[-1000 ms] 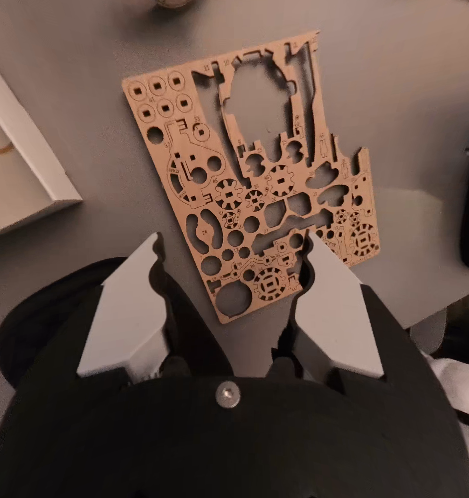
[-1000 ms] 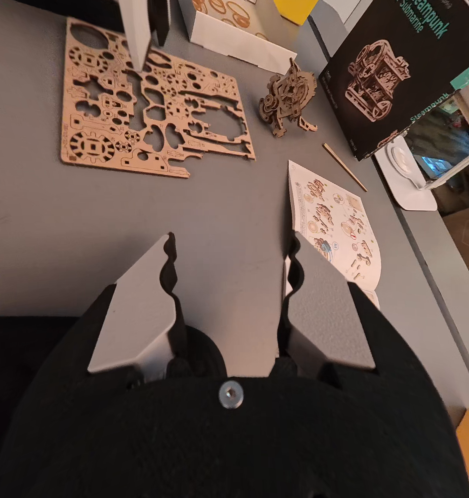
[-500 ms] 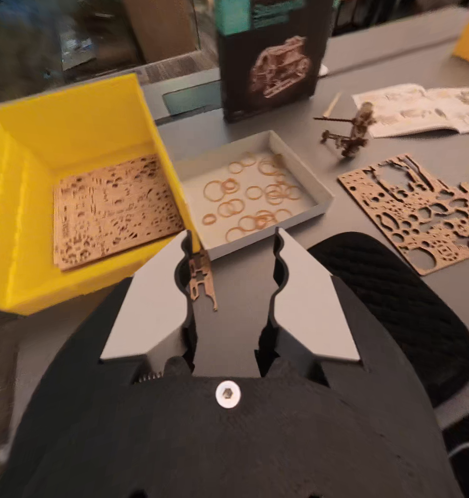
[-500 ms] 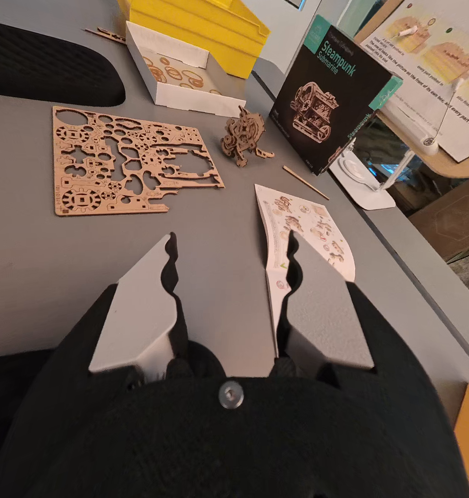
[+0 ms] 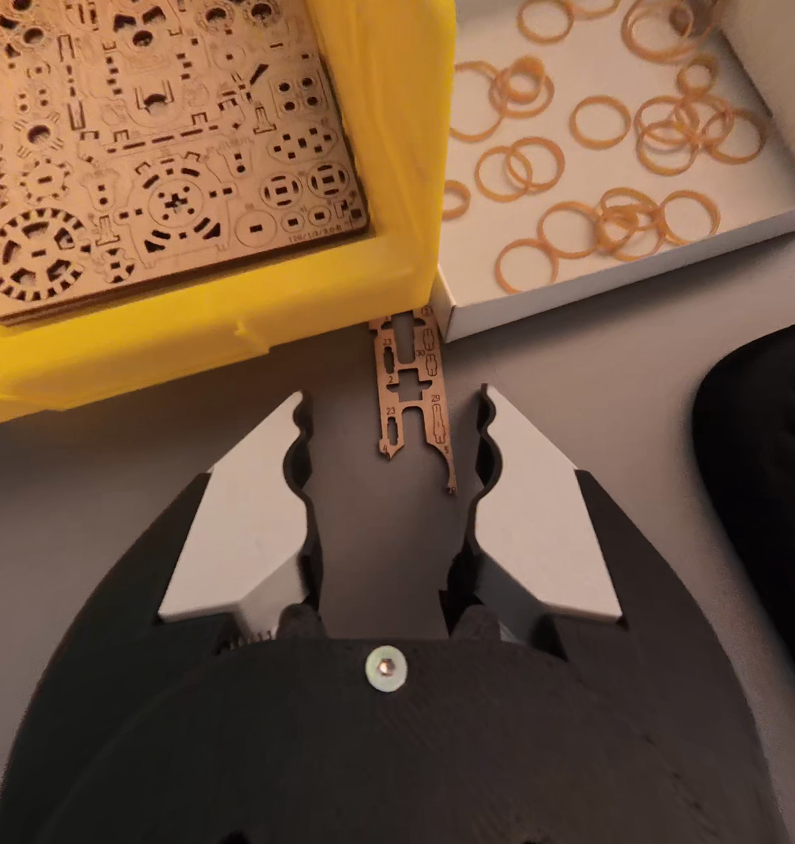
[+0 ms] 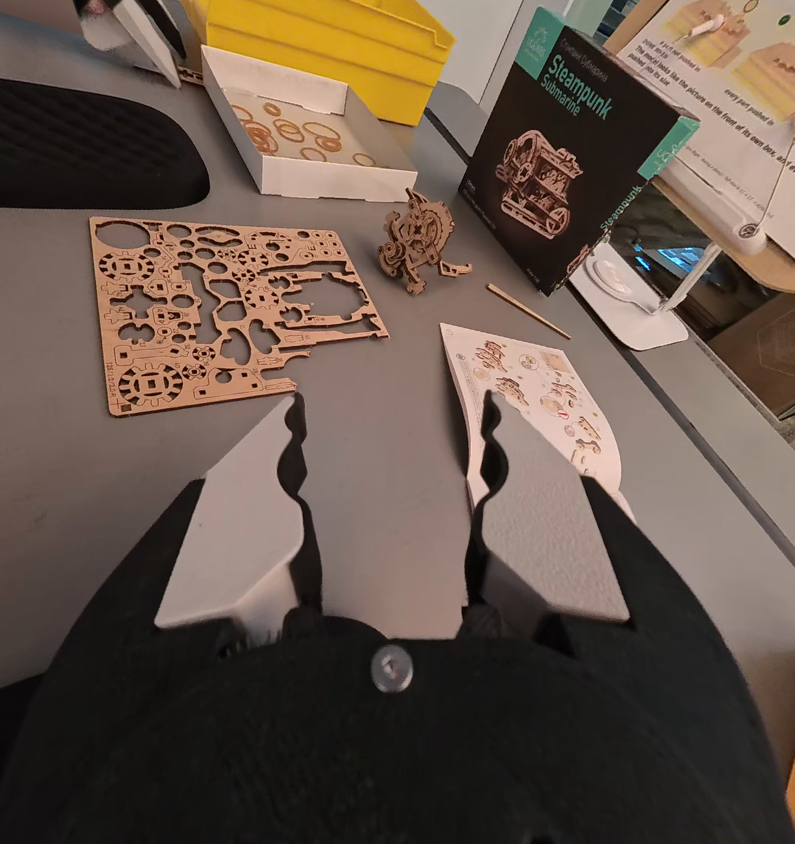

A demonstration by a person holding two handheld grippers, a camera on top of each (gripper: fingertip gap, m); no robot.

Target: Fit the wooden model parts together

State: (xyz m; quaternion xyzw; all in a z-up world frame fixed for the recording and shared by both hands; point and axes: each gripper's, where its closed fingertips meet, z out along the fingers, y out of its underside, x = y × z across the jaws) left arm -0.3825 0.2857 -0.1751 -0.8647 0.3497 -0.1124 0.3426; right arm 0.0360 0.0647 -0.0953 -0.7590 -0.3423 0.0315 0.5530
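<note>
A: Where is the left gripper (image 5: 391, 402) right now?

B: Low over the grey table (image 5: 89, 479), jaws spread wide with nothing between the pads. A small wooden strip (image 5: 411, 388) lies flat just ahead of the fingertips, its far end at the gap where the yellow bin (image 5: 386, 137) meets the white tray (image 5: 615, 301) of rubber bands (image 5: 528, 164).

A: And the right gripper (image 6: 391, 402)?

B: Also wide open and empty, above bare table. The wooden sheet (image 6: 213, 310) lies ahead to its left, the half-built model (image 6: 416, 242) stands beyond, and the instruction booklet (image 6: 537, 392) lies under its right finger.

A: How will that strip handle?

B: It looks like thin laser-cut ply, so I'd judge it very light, stiff along its length but brittle. The two long prongs at the near end look likely to snap.

A: So where to grip?

B: Across the wider middle, by the crossbar, I'd say. Lying flat, it gives little edge to catch, so it may skid before the pads bite.
</note>
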